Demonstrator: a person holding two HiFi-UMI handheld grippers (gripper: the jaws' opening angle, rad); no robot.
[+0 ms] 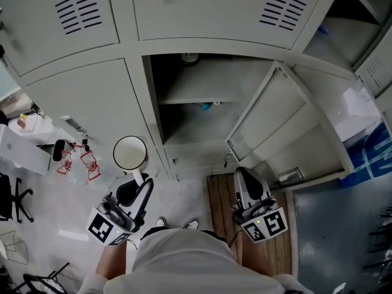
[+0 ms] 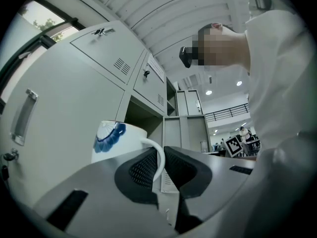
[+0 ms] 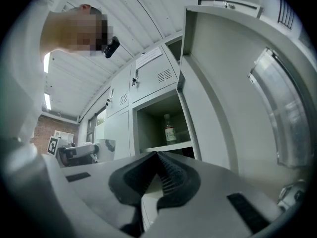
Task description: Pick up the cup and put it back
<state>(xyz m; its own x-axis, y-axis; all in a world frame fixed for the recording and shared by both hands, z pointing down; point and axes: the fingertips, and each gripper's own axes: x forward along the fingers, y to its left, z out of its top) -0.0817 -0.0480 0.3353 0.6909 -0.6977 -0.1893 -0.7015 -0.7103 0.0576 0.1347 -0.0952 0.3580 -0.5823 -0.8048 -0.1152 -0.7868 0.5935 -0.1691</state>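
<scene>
Your left gripper (image 2: 159, 156) clamps the cup (image 2: 115, 142) by its handle so it sits upright, ready for the locker (image 1: 202, 112) — your right gripper (image 3: 157, 156) is closed, empty.

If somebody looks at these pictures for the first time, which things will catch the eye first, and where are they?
The white cup with a blue pattern stands out first: the left gripper holds it by its handle, in front of the grey lockers. Next comes the open locker straight ahead, its door swung to the right, with a bottle on its shelf. The right gripper is closed and empty.
</scene>
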